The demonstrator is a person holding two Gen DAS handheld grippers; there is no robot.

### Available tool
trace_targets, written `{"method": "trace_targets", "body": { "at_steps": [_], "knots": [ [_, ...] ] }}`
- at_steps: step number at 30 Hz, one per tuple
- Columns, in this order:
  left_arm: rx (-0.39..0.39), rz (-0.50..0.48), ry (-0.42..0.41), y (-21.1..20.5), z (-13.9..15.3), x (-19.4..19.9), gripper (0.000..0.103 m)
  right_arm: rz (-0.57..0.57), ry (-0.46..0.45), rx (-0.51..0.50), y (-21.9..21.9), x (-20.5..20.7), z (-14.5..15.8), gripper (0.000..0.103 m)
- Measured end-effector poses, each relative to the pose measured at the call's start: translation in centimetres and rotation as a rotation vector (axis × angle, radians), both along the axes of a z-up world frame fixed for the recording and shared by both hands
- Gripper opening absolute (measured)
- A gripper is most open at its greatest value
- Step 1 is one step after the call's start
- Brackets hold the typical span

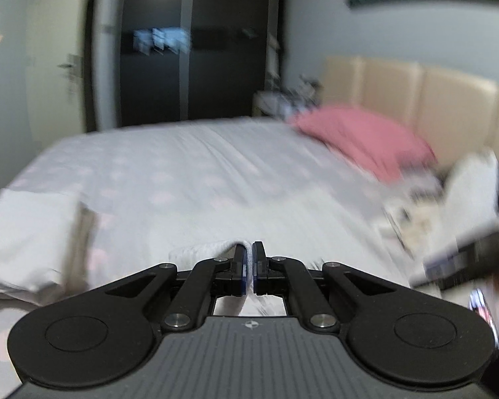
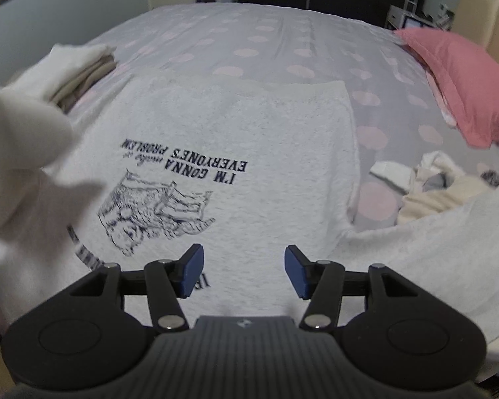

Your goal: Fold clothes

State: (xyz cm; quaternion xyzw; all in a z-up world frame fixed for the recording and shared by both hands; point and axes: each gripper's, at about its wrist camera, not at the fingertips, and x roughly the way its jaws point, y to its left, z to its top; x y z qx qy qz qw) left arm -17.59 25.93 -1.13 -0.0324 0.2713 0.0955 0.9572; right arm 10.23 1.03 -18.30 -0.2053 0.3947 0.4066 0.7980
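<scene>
The left gripper (image 1: pixel 249 266), its blue-padded jaws pinched nearly together, clamps a fold of the pale grey heathered sweatshirt (image 2: pixel 236 166), whose printed front with dark lettering and a cat drawing lies spread on the bed sheet with pink polka dots (image 2: pixel 266 40). The right gripper (image 2: pixel 244 272) hangs over the sweatshirt's near part at 6 o'clock with its jaws wide apart and nothing between them. A stack of folded pale cloths (image 2: pixel 83 63) sits at 10 o'clock, a pink pillow (image 2: pixel 459 76) at 2 o'clock, and a heap of unfolded light clothes (image 2: pixel 442 186) at 3 o'clock beside the sweatshirt.
</scene>
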Motion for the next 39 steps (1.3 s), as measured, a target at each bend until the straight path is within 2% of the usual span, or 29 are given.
{"method": "trace_targets", "body": {
  "at_steps": [6, 12, 15, 18, 22, 24, 28, 33, 39],
  "knots": [
    [0.118, -0.22, 0.201, -7.0, -5.5, 1.1, 0.001, 0.035, 0.024, -0.05, -0.1, -0.5, -0.8, 0.059],
    [0.159, -0.362, 0.377, -10.0, -10.0, 1.2, 0.002, 0.155, 0.033, -0.171, 2.1, -4.7, -4.5, 0.059],
    [0.144, -0.414, 0.473, -9.9, -11.9, 1.1, 0.004, 0.192, 0.033, -0.197, 2.8, -6.7, -6.0, 0.061],
    [0.1, -0.432, 0.514, -9.6, -12.5, 0.6, 0.017, 0.229, 0.037, -0.218, 3.2, -8.0, -7.2, 0.063],
    [0.07, -0.432, 0.474, -9.1, -11.5, -0.1, 0.03, 0.247, 0.047, -0.258, 3.4, -8.6, -9.1, 0.064],
    [0.046, -0.433, 0.454, -8.9, -11.1, -0.5, 0.038, 0.243, 0.05, -0.258, 3.4, -8.6, -9.4, 0.07],
    [0.014, -0.419, 0.412, -8.8, -9.9, -1.4, 0.044, 0.203, 0.088, -0.249, 3.3, -8.2, -9.5, 0.074],
    [-0.029, -0.329, 0.377, -7.8, -8.8, -1.8, 0.048, 0.219, 0.074, -0.239, 3.2, -8.6, -9.5, 0.075],
    [-0.067, -0.267, 0.339, -6.5, -8.1, -2.1, 0.057, 0.178, 0.062, -0.151, 2.9, -8.4, -7.2, 0.075]
  ]
}}
